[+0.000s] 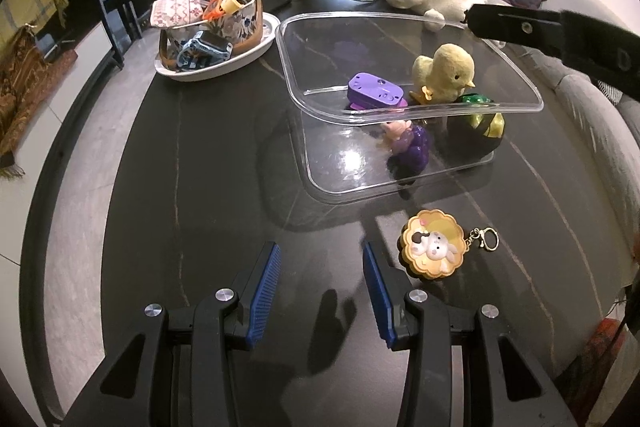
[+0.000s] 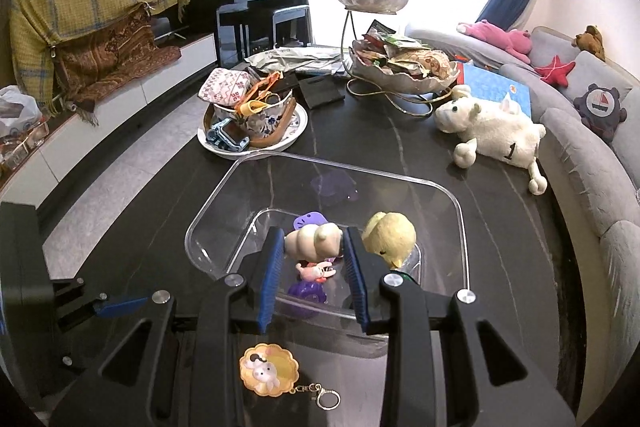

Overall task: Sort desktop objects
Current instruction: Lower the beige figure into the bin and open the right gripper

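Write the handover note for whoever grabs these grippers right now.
Left gripper: open, empty, low over the dark table.
Right gripper: shut on a cream shell-shaped toy, above the clear bin.
Done: yellow chick, purple case, purple figure and green-black toy lie in the bin.
Left: release the shell toy; bin the cookie keychain, which lies on the table.

Dark table [image 1: 200,167] bears clear bin [image 1: 400,183], keychain [image 1: 434,247], plate [image 1: 224,67].

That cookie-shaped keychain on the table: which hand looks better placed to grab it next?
Probably the left. Its gripper is open and empty, with the keychain lying just beside it. The right gripper is busy, holding a cream toy over the clear box.
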{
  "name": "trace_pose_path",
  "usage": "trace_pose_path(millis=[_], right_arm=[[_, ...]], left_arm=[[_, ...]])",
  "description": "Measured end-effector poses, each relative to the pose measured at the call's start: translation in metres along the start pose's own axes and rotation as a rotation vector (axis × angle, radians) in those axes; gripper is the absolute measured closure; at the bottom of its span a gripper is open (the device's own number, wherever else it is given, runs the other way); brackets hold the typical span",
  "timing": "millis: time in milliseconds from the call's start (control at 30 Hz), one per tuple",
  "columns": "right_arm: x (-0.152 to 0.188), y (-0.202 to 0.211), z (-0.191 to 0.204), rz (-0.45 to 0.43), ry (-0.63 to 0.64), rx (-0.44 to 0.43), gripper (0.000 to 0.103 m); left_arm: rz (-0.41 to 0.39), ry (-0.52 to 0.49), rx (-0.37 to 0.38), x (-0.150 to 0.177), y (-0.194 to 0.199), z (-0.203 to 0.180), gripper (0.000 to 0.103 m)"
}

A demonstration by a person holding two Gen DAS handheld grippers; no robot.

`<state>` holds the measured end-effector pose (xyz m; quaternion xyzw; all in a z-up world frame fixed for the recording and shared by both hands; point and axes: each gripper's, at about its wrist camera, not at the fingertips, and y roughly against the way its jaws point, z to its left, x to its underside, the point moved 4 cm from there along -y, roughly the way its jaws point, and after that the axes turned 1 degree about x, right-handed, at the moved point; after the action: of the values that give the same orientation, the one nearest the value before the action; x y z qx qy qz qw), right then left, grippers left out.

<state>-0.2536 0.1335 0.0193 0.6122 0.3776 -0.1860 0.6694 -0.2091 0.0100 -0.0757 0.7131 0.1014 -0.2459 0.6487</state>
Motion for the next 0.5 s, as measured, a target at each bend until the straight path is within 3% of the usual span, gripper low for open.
trace_pose_path(millis=[500], right_arm=[[-0.002,-0.036,-0.008,0.055,-0.014,0.003,0.075]], left_arm=[[0.021,0.015,-0.015,0.000,-0.007,0.006,0.063]])
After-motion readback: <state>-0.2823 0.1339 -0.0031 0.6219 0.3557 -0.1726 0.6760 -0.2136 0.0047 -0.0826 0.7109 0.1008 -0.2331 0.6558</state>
